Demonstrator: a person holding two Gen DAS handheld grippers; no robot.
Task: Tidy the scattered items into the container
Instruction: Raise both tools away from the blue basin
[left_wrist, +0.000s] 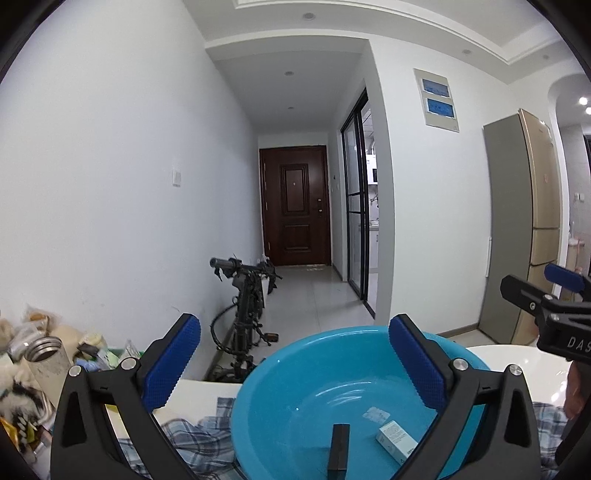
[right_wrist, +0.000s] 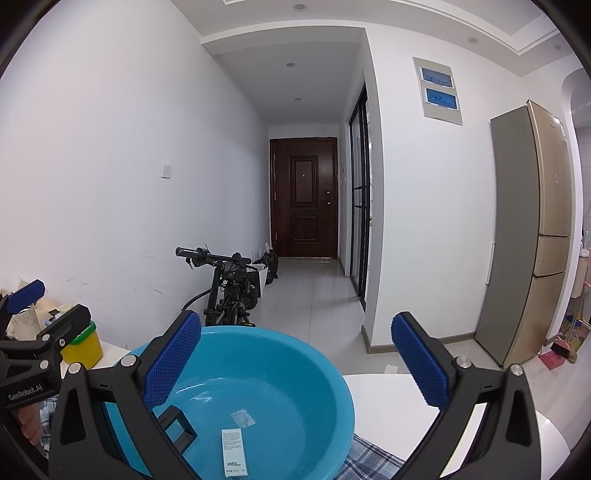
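A blue plastic basin (left_wrist: 295, 387) stands on a plaid cloth right in front of both grippers. Inside it lie a black box (left_wrist: 339, 450) and a pale carton (left_wrist: 397, 441). My left gripper (left_wrist: 293, 332) hangs over the basin's near left side, open wide with nothing between its blue pads. In the right wrist view the basin (right_wrist: 295, 369) holds the black box (right_wrist: 177, 428) and the pale carton (right_wrist: 232, 454). My right gripper (right_wrist: 295, 325) is open and empty above the basin's right part. Each gripper shows in the other's view: the right gripper (left_wrist: 535, 284), the left gripper (right_wrist: 48, 306).
The plaid cloth (left_wrist: 199, 439) covers part of a white table (left_wrist: 517, 362). At the left are a steel flask (left_wrist: 44, 354), several snack packs and a yellow tub (right_wrist: 83, 345). A folded bike (left_wrist: 243, 302) leans by the wall behind, and a fridge (left_wrist: 524, 229) stands at the right.
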